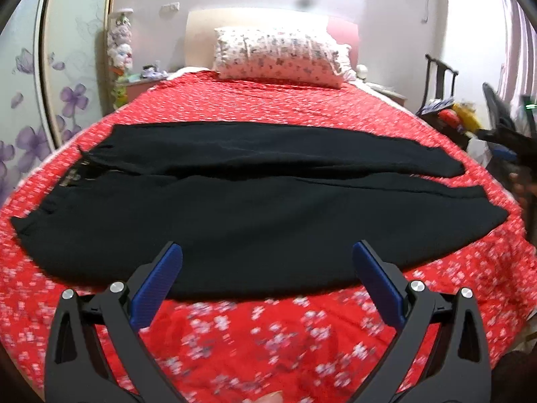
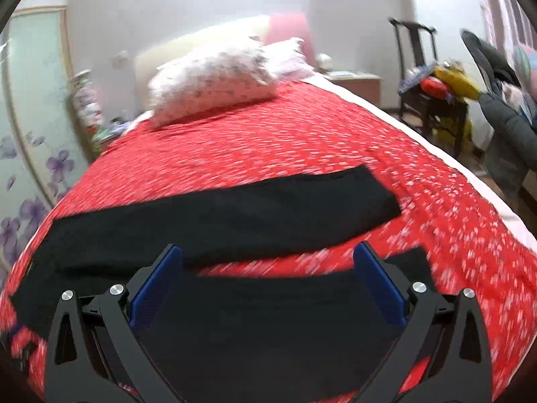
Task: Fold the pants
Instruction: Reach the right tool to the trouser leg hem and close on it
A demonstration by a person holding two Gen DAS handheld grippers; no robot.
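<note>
Black pants [image 1: 255,208] lie flat across the red floral bedspread [image 1: 268,332], spread sideways near the foot edge of the bed, waistband toward the left edge and both legs running to the right edge, likely laid out so one leg can be folded over the other. Left gripper [image 1: 266,268] hangs over the near edge of the pants, jaws spread wide, holding nothing. Right gripper [image 2: 268,272] sits low over the near leg, cuffs just beyond it, jaws also spread and empty; looks like a pre-grasp, but both views are motion-blurred.
</note>
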